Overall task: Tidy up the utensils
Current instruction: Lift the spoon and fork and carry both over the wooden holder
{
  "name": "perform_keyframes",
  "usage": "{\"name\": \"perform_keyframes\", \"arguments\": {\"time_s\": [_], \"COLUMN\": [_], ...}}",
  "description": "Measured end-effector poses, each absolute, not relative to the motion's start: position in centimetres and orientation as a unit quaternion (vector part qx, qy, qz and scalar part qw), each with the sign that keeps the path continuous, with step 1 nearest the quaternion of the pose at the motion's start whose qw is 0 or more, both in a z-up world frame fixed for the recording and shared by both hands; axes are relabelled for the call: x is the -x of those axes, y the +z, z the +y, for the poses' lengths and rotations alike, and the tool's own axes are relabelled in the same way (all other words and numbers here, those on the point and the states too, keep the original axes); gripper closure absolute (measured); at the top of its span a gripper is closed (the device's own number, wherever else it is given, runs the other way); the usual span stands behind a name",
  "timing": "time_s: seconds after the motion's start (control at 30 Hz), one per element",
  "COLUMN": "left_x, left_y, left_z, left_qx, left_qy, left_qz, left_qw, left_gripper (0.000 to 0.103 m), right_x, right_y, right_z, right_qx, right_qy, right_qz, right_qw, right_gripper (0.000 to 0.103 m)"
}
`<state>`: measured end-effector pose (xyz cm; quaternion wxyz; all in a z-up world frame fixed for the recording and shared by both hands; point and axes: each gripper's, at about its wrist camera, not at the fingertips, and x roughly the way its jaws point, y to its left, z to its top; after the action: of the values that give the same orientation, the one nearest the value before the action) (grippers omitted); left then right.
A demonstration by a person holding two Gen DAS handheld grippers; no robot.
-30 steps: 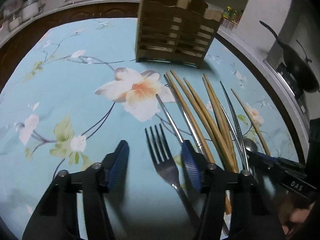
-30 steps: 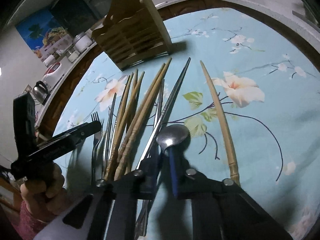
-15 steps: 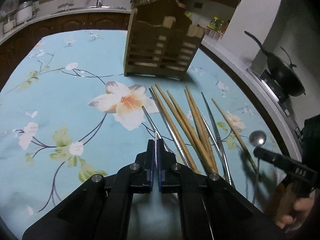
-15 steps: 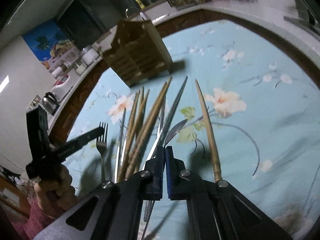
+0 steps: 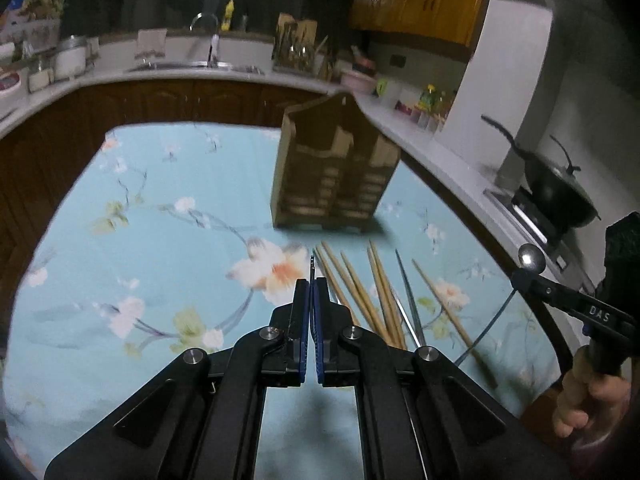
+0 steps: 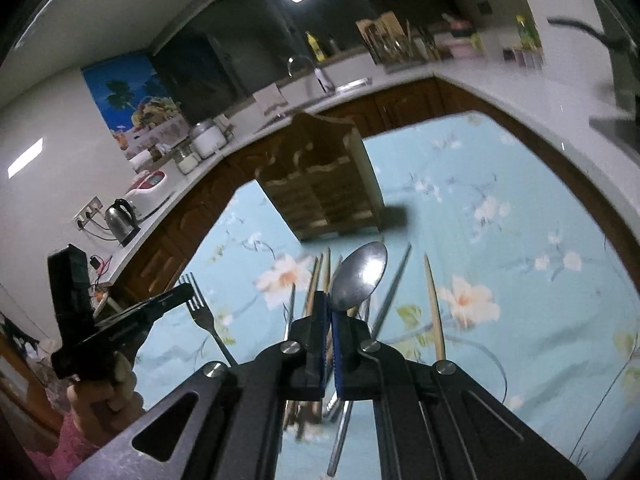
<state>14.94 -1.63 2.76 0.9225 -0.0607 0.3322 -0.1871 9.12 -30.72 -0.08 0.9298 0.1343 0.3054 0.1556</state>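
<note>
My left gripper (image 5: 311,285) is shut on a steel fork (image 6: 204,316), held above the table; in its own view only the tine tips (image 5: 312,263) show edge-on between the pads. My right gripper (image 6: 330,300) is shut on a steel spoon (image 6: 362,276) with the bowl pointing forward and the handle hanging below. That spoon (image 5: 531,258) also shows at the right of the left wrist view. A wooden slatted utensil holder (image 5: 336,176) (image 6: 324,192) stands upright ahead of both grippers. Several bamboo chopsticks (image 5: 360,292) and metal chopsticks (image 5: 408,288) lie on the tablecloth below.
The table carries a blue floral cloth (image 5: 160,220). A kitchen counter with a sink (image 5: 192,65) runs behind it. A black wok (image 5: 556,188) sits on the stove to the right, a kettle (image 6: 122,216) on the counter to the left. A hand (image 6: 104,396) grips each handle.
The left jaws closed on the fork and the right jaws tightened on the spoon. Both grippers then rose off the table with their utensils, and the views tilted up toward the holder.
</note>
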Motion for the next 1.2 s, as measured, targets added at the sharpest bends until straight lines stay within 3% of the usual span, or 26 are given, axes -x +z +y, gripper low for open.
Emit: {"name": "perform_keyframes", "arguments": {"time_s": [0.77, 1.0, 1.2], "left_x": [-24.9, -29.8, -32.8], "left_y": [13.5, 13.8, 10.6], "left_z": [-1.7, -4.4, -7.0], "left_qx": [0.061, 0.025, -0.009], "left_qy": [-0.100, -0.048, -0.033], "left_qz": [0.185, 0.147, 0.158], "left_qw": [0.976, 0.988, 0.987], "left_gripper": [0.101, 0.101, 0.101], "right_x": [-19.1, -24.5, -28.1], "right_y": [11.4, 11.4, 7.3], "right_z": [-28.2, -26.8, -26.2], "right_qx": [-0.024, 0.010, 0.013], "right_qy": [0.109, 0.102, 0.115], "right_qz": [0.140, 0.128, 0.179], "right_qw": [0.984, 0.987, 0.977], "right_gripper": [0.101, 0.101, 0.101]}}
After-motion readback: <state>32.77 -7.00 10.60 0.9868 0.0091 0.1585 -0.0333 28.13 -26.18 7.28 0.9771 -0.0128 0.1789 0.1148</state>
